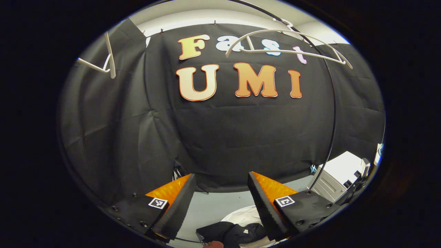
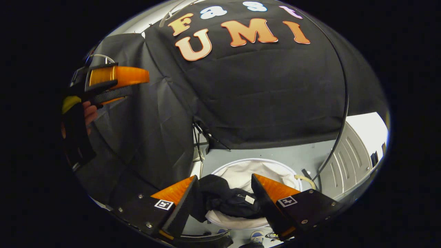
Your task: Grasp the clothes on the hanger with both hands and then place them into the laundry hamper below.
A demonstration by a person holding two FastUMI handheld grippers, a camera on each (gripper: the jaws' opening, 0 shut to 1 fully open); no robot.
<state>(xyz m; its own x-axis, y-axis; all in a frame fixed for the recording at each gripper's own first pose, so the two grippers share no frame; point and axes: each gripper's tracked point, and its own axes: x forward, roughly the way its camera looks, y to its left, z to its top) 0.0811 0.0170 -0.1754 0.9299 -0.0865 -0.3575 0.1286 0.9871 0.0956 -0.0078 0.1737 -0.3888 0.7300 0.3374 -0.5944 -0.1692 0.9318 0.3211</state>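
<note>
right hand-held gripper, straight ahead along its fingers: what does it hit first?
Most likely the dark clothes, which lie draped over the white laundry hamper's rim just beyond the open right hand-held gripper. Depth is hard to judge through the fisheye, so it could pass slightly over them into the hamper.

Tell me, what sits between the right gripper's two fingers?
In the right gripper view, the dark clothes lie in the white hamper below, seen through the gap of the open right gripper; neither finger touches them.
</note>
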